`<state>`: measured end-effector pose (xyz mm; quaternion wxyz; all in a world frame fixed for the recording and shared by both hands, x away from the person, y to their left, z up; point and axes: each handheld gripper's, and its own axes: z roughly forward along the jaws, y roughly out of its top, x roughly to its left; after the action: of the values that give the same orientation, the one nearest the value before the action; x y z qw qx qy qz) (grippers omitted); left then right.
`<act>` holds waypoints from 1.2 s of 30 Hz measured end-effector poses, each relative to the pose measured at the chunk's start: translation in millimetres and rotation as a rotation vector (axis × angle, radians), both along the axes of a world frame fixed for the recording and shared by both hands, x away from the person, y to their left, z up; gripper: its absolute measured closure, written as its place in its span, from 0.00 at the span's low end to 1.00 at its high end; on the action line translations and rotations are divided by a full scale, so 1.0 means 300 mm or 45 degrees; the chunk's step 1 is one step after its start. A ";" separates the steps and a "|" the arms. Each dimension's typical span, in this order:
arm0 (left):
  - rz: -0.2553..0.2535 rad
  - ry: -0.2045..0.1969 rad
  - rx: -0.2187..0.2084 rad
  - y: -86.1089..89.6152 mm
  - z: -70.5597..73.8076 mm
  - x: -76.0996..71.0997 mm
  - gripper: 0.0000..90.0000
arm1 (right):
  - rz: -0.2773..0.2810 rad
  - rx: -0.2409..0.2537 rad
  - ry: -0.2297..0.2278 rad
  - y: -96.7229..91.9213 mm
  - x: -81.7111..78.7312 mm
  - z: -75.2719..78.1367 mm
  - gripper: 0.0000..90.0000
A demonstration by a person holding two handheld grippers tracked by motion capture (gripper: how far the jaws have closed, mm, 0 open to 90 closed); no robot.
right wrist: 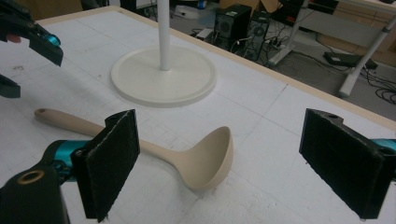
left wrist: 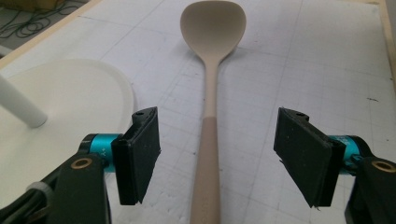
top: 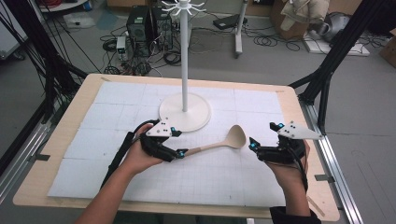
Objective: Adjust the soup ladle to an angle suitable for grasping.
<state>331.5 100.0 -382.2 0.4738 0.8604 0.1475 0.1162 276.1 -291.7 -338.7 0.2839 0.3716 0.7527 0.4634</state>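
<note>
One ladle (top: 236,137) on the table, that's the lone utensil. One white stand (top: 185,112) at the far middle. Two grippers: one at the left (top: 183,152), one at the right (top: 252,144). Two computer towers (top: 149,24) on the floor beyond.

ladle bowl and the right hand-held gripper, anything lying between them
Nothing: in the high view only bare white mat separates the ladle bowl from the open right hand-held gripper. The right gripper view agrees.
</note>
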 end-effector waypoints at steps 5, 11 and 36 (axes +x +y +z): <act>0.044 -0.032 -0.015 0.059 0.020 -0.024 0.28 | 0.011 0.006 -0.011 0.010 -0.010 0.009 0.12; 0.132 0.015 -0.108 0.135 0.035 -0.043 0.20 | 0.034 0.010 -0.011 0.022 -0.010 0.015 0.12; 0.358 0.044 -0.316 0.382 0.060 -0.040 0.02 | 0.064 0.031 -0.023 0.021 0.017 -0.011 0.12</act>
<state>319.5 214.5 -364.3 0.5527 0.7682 0.2877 0.1472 281.1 -285.3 -341.9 0.2743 0.3517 0.7535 0.4831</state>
